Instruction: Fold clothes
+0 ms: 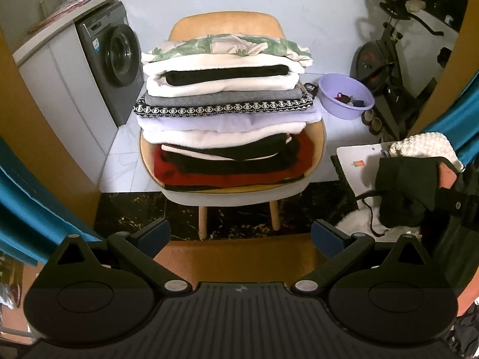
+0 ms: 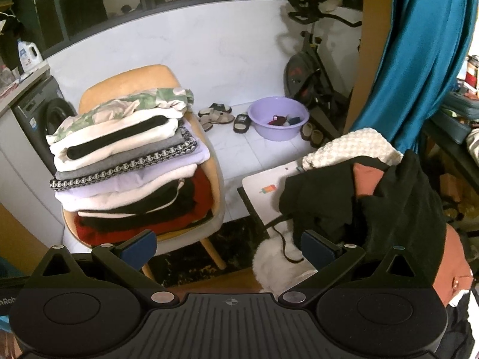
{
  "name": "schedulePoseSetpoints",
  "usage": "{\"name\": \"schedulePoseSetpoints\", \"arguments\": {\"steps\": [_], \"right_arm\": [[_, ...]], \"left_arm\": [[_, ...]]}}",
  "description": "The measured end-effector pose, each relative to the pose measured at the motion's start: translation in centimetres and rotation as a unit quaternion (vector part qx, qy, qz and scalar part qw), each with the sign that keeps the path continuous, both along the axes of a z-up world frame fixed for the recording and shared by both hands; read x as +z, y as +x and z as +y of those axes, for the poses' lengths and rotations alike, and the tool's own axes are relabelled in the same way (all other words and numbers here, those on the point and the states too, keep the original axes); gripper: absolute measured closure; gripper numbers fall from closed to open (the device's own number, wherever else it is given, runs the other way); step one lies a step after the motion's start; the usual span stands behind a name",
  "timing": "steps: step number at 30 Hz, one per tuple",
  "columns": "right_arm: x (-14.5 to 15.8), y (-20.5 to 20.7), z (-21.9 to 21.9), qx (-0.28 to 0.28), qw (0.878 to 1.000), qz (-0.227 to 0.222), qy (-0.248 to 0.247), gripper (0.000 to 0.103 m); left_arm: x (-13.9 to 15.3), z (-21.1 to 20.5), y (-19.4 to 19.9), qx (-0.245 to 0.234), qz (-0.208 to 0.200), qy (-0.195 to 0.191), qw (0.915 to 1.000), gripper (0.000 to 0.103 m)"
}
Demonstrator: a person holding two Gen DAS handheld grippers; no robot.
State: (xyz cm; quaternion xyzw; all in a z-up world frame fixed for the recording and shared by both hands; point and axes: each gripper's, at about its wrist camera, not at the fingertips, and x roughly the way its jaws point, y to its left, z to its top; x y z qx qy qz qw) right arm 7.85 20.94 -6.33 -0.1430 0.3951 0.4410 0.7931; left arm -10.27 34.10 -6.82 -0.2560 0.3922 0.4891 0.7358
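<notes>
With both the left gripper (image 1: 240,234) and right gripper (image 2: 229,246) hovering wide open and empty, the leaning stack of folded clothes (image 1: 227,110) on the chair (image 1: 227,22) is risking toppling, while crumpled garments (image 2: 359,197) are lying on the desk (image 2: 263,185).

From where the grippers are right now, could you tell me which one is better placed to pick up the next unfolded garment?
The right gripper, probably. Its open jaws sit just beside the unfolded black garment, while the left gripper, also open, faces the folded stack on the chair.
</notes>
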Motion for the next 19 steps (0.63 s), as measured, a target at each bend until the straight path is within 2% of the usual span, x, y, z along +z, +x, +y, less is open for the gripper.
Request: {"name": "schedulePoseSetpoints", "arguments": {"steps": [19], "right_arm": [[-0.49,0.91,-0.71,-0.014,1.000,0.013,-0.005,0.001]], "left_arm": [[-0.37,0.16,0.94,-0.019,-0.016,-0.015,0.9996,0.000]]}}
